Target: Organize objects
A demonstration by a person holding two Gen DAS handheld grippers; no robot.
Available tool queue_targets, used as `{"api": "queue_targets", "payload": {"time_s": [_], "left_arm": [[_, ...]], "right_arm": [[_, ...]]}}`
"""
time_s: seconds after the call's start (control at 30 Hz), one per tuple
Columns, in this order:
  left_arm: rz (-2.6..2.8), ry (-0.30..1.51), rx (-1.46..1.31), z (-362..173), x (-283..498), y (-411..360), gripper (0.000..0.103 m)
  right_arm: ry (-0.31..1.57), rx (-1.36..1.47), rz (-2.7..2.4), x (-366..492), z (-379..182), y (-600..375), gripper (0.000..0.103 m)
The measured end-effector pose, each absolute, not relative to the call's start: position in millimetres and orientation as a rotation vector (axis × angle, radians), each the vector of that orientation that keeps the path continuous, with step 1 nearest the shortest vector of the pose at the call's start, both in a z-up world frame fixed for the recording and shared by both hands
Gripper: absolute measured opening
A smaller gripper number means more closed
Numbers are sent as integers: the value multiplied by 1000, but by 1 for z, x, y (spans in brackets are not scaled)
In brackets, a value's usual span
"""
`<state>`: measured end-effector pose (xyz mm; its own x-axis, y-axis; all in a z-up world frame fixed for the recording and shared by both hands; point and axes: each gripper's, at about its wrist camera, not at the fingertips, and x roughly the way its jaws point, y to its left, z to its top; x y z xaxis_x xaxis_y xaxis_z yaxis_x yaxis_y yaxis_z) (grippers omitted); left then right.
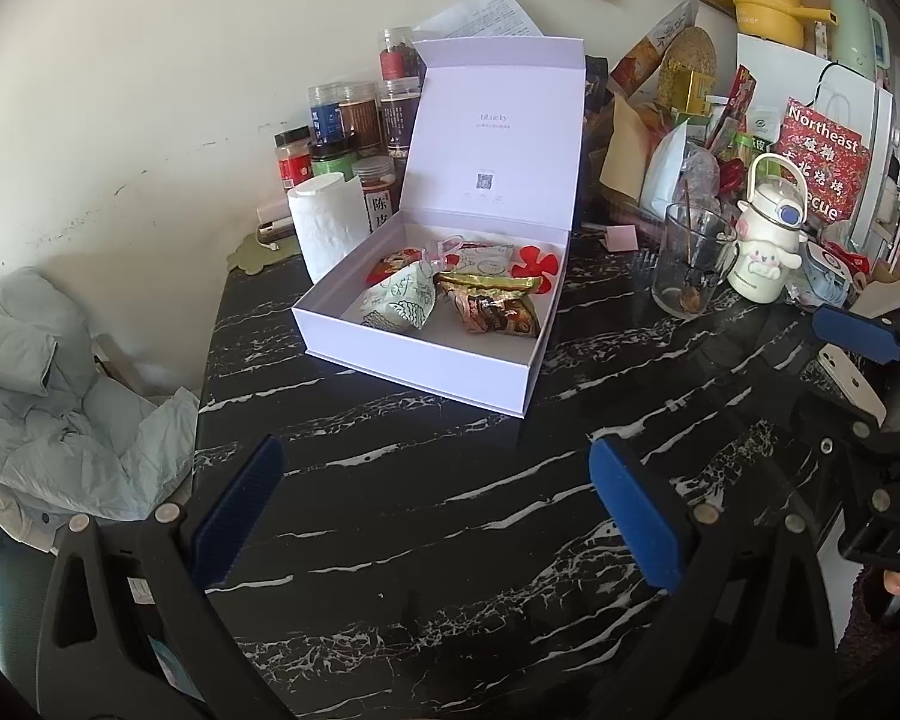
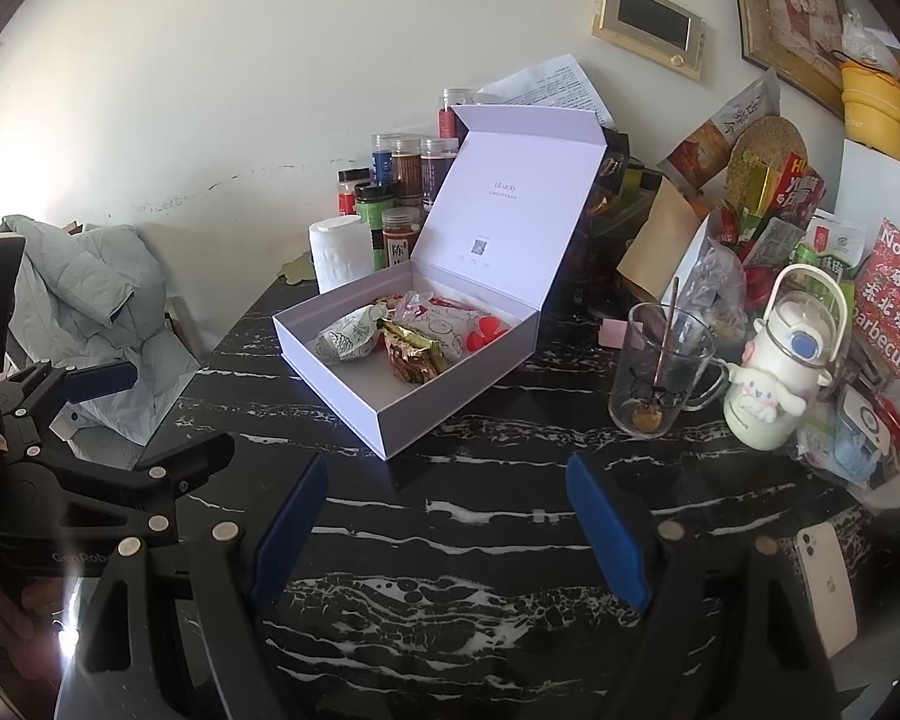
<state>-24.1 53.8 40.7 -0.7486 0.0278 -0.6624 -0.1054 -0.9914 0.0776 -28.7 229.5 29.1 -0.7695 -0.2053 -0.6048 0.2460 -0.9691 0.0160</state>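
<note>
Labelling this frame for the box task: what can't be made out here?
- Snack packets in the white box: overlapping, exact count unclear, both views.
- White phone: the right gripper's arm partly covers it.
- Lid print: too small to read.
- Left gripper: open, empty.

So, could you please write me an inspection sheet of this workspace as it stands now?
Surface: black marble table, bare in front of both claws.
Job's things: white box with lid up; snack packets and a red flower inside.
Clutter: spice jars, paper roll, glass mug, white bottle, bags, phone.
Claws: left claw open, empty; right claw open, empty.
Cables: nothing seen.
Surroundings: white wall, grey jacket left of the table, yellow pot.
</note>
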Motion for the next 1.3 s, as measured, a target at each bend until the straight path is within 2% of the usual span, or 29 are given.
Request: {"api": "queue_targets", "payload": {"time_s": [1.3], "left_arm": [[2833, 138, -1171, 25, -38, 52, 102]], "right_arm": [[107, 994, -2733, -42, 16, 225, 83]]}}
